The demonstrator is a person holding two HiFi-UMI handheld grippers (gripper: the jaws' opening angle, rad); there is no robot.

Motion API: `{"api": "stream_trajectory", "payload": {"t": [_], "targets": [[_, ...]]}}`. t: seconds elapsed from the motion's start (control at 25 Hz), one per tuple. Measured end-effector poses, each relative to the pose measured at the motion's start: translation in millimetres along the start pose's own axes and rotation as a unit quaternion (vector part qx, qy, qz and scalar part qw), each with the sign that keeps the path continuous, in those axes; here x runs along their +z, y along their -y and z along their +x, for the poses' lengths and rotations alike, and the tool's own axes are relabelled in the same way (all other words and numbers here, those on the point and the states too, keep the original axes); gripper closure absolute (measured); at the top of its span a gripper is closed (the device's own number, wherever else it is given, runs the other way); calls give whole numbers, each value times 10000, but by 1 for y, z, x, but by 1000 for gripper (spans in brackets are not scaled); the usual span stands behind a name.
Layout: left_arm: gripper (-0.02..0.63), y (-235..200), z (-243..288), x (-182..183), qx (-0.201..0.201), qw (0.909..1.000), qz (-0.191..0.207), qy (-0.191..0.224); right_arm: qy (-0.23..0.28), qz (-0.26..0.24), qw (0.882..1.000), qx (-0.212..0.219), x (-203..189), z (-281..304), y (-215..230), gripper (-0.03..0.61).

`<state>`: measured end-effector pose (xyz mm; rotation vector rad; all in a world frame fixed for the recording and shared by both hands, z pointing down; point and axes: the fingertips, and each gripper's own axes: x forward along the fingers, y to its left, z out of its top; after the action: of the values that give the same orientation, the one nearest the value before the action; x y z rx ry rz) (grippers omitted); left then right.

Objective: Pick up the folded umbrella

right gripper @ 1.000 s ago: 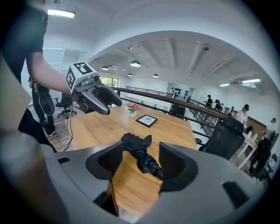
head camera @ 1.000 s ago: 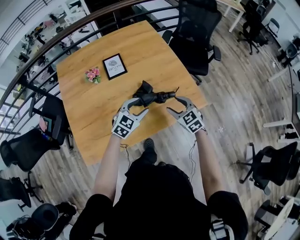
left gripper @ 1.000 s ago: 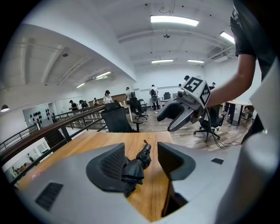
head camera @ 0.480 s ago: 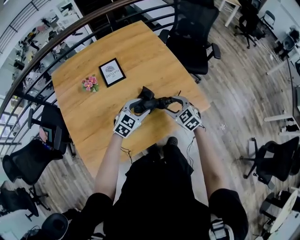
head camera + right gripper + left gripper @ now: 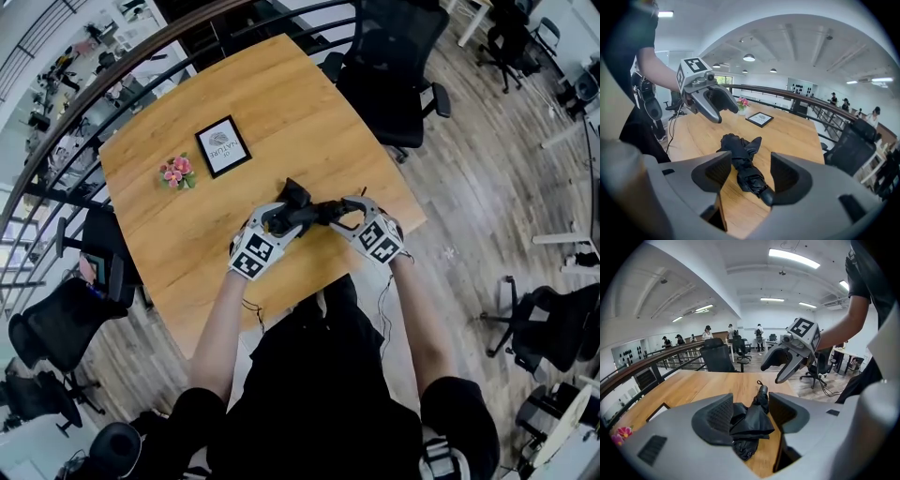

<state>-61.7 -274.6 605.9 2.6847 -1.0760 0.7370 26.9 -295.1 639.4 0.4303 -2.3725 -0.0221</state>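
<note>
Straddling the folded umbrella (image 5: 305, 214), which lies near the counter (image 5: 281, 103) front edge, with left gripper (image 5: 275, 221) and right gripper (image 5: 345, 214); fingers (image 5: 715, 418) spread apart, not clamping, one pair per end for a level lift.

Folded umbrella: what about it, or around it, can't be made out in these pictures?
- Head view: the left gripper and right gripper cover much of the folded umbrella, so its middle is hidden.
- Left gripper view: the fabric lies right beside one open jaw; touching or not cannot be told.
- Right gripper view: the umbrella's near tip slips behind a jaw's edge.
- Framed picture: its print is too small to read.
</note>
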Motion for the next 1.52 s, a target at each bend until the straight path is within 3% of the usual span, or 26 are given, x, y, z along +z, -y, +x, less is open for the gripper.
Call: {"api": "stream_trajectory", "payload": {"t": [0.32,0.6,0.8,1.08,1.52], "targets": [[362,-7,27,-24,-130,9989,85,-435,-455,-490,9967,466,-20,25,-2,296],[351,-8,50,-48,-239,9964,-4,-814,-607,-450,9934,865,-47,49,-1,297],[347,-8,64,-69,-314,9927,161,-1157,-607,-511,9904,1129,-48,68,-1,296],[331,-5,81,-85,-586,9893,-48,-1333,-885,-783,9825,1440,-68,87,-9,294],[308,2,97,-106,-937,9821,-33,-1631,-1085,-962,9695,1976,-81,103,-14,267]]}}
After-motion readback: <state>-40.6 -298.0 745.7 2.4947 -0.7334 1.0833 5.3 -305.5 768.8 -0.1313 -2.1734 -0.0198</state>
